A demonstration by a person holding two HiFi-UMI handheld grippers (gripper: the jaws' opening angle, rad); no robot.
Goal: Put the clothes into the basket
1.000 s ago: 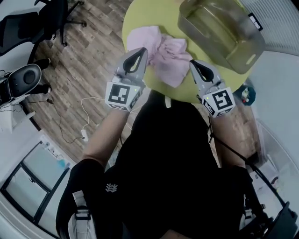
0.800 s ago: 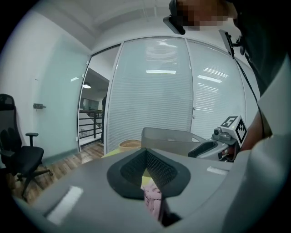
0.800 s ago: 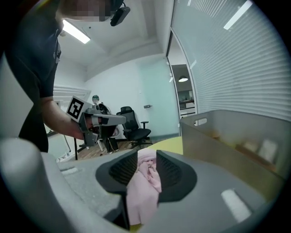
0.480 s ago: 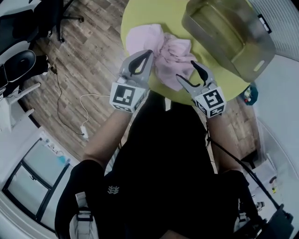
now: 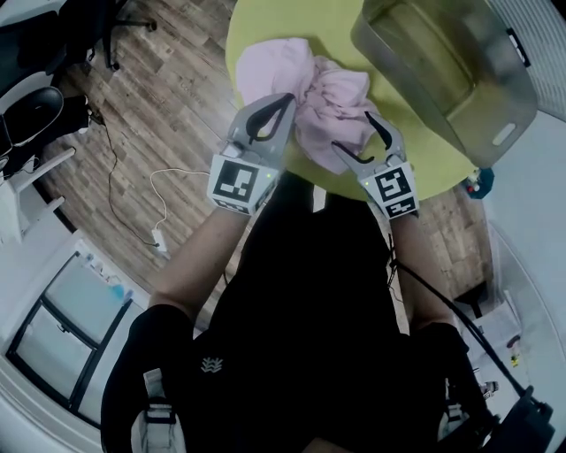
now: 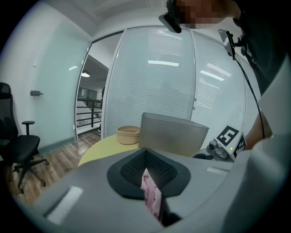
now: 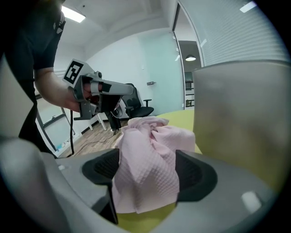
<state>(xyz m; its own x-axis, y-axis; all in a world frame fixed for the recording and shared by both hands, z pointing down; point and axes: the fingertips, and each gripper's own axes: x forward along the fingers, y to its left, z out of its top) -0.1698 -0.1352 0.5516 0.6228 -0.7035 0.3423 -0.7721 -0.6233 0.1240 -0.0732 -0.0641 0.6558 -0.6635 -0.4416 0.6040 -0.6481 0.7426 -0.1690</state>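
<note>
Person in a black top stands at the edge of a round yellow-green surface (image 5: 292, 18), a pair of tongs in each hand. Left tongs (image 5: 281, 104) are clamped together, with a thin fold of the pink waffle-weave cloth (image 5: 327, 97) pinched between the pads at its near-left edge. Right tongs (image 5: 352, 131) are opening and spread wide. The cloth's near-right corner hangs between the pads, which stand either side of it without pressing. The cloth is bunched in a crumpled heap on the surface, just beyond both tongs and near the person's side. It is outside the basket (image 5: 482, 124). The basket is a grey translucent plastic tub with a handle slot, standing upright on the far-right part of the surface, close to the cloth but not touching it. A small woven bowl (image 6: 128, 134) sits further back on the surface. Wood-plank floor (image 5: 150, 106) lies around it, and a black office chair (image 6: 18, 145) stands off by the glass wall.
</note>
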